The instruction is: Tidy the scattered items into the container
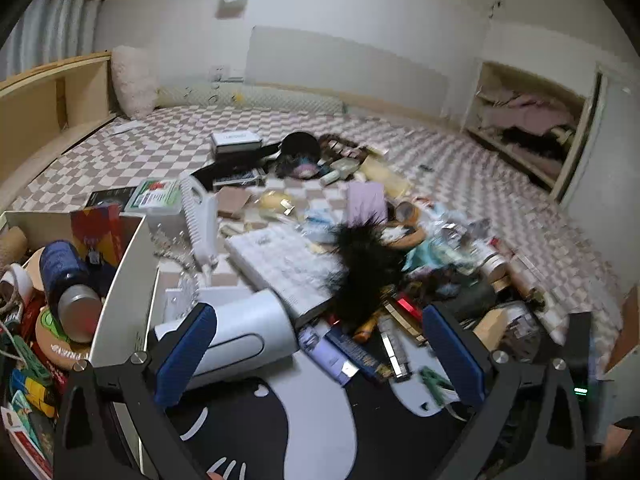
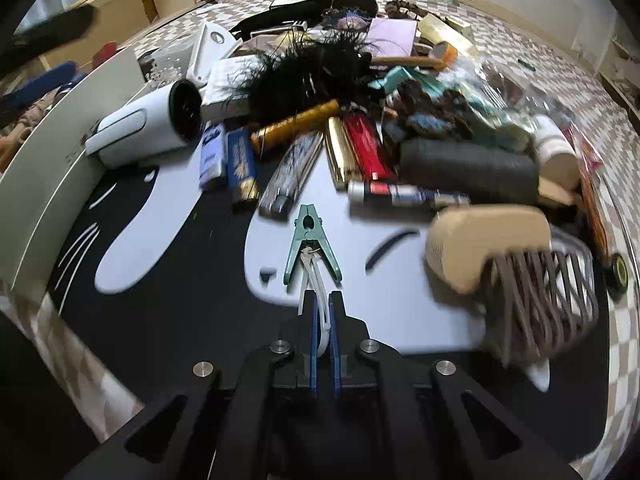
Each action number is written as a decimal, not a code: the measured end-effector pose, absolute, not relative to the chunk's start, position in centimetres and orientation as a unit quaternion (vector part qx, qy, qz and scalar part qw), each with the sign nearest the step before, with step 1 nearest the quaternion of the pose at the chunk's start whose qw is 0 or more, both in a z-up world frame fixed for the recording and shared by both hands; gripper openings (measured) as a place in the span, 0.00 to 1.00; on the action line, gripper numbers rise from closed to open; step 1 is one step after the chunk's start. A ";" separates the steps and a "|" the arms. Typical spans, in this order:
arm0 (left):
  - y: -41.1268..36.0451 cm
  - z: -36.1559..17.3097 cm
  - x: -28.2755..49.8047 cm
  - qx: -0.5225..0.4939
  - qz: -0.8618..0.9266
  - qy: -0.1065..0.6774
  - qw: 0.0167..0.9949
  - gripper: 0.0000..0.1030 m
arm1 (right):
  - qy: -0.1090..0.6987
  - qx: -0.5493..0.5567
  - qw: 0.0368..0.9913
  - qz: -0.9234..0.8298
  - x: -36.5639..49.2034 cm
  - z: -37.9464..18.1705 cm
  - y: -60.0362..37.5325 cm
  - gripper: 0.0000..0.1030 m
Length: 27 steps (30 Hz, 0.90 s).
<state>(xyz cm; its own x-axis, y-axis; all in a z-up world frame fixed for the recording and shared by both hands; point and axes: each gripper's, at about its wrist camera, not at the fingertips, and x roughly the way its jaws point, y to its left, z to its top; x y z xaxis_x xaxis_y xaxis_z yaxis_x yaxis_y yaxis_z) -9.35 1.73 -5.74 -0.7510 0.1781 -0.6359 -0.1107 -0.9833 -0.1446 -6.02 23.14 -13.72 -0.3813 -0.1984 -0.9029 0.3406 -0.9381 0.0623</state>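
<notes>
Your right gripper (image 2: 323, 300) had pinched shut on the white cord (image 2: 316, 276) of the green clip (image 2: 310, 240), just right of the white container (image 2: 52, 184). Your left gripper (image 1: 320, 344) hung wide open, empty. Next you needed to lift the clip over the container's wall.

Left gripper (image 1: 316, 350) wide; right gripper (image 2: 323, 308) clamped.

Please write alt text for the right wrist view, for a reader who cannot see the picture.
The right tongs are shut on a white cord tied to a green clip, which lies on a black and white mat. Behind it is a pile of scattered items: a white hair dryer, black feathers, lighters and thread spools.
</notes>
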 end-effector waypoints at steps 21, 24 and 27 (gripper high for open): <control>6.6 -16.0 -14.2 -0.451 0.891 0.004 0.055 0.75 | 0.004 0.555 0.166 -0.815 -3.3 -14.1 24.6 0.06; 6.9 -16.2 -14.9 -0.452 0.890 0.003 0.054 0.75 | 0.008 0.553 0.167 -0.816 -3.4 -14.2 24.3 0.06; 7.1 -16.7 -15.7 -0.462 0.885 0.001 0.054 0.75 | 0.008 0.553 0.167 -0.816 -3.4 -14.3 24.3 0.06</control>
